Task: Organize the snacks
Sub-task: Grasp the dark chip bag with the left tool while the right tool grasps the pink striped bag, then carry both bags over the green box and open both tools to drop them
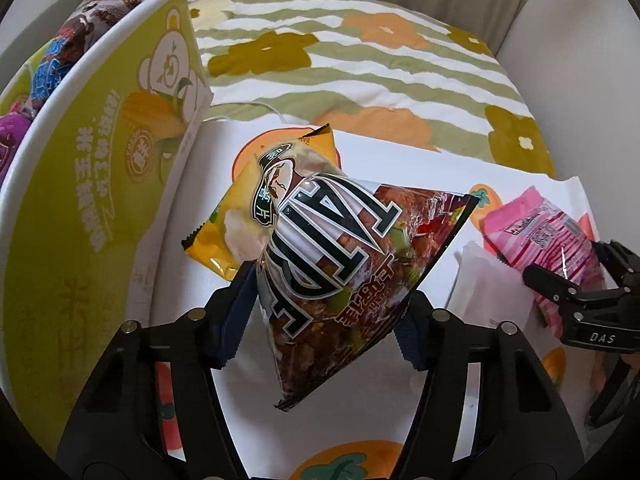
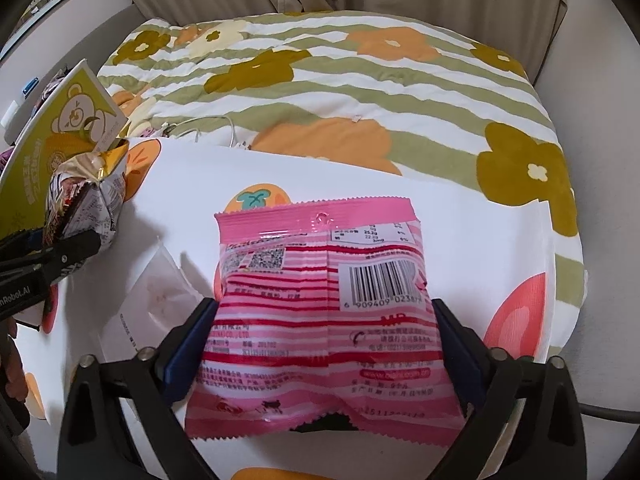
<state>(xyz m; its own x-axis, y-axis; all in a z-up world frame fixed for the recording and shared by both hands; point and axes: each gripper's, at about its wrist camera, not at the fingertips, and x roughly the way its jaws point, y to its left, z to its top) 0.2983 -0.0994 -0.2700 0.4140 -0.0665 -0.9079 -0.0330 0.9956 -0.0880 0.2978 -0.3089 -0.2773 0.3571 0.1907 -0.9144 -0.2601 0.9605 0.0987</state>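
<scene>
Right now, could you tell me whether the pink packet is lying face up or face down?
Face down: the pink packet shows its barcode, QR code and fine print upward, between the right gripper fingers.

We've got open white sheet (image 2: 304, 176) betw the pink packet (image 2: 320, 312) and the flowered quilt (image 2: 360, 92) behind it; room to pass there. To the right of the pink packet the sheet is bare too. On the left, the tall green box (image 1: 100, 184) walls off that whole side, w/ snack bags showing over its rim. The yellow packet (image 1: 224, 220) lies just beside the box, under the dark pyramid packet (image 1: 340, 252), narrowing the gap there. Betw our left gripper (image 1: 324, 308) and right gripper (image 2: 324, 348) lies a clear wrapper (image 2: 156, 292), flat. A white cable (image 2: 216, 128) trails on the quilt edge.
</scene>
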